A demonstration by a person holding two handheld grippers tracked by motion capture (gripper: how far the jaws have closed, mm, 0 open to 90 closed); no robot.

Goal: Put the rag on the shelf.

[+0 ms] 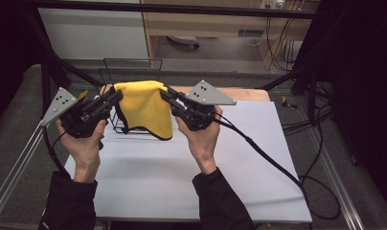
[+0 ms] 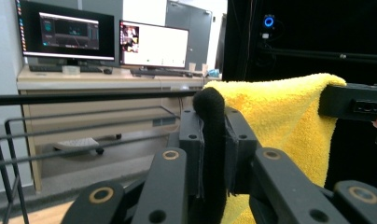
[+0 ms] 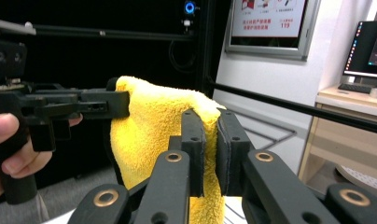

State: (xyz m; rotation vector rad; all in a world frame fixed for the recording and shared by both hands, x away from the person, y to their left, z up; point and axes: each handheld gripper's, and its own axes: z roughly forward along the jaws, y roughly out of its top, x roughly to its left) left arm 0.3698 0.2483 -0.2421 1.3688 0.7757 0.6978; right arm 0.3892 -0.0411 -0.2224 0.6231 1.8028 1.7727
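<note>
Towel (image 1: 144,106), yellow, hangs stretched between the left gripper (image 1: 116,96) and right gripper (image 1: 165,95), both clamped on its top corners above the wire rack (image 1: 116,120) at twelve o'clock, and its low hem could snag the wires.

towel (image 1: 144,108): fluffy yellow terry cloth, dark trim | rack (image 1: 116,122): thin black wire | table (image 1: 182,177): matt pale sheet
</note>
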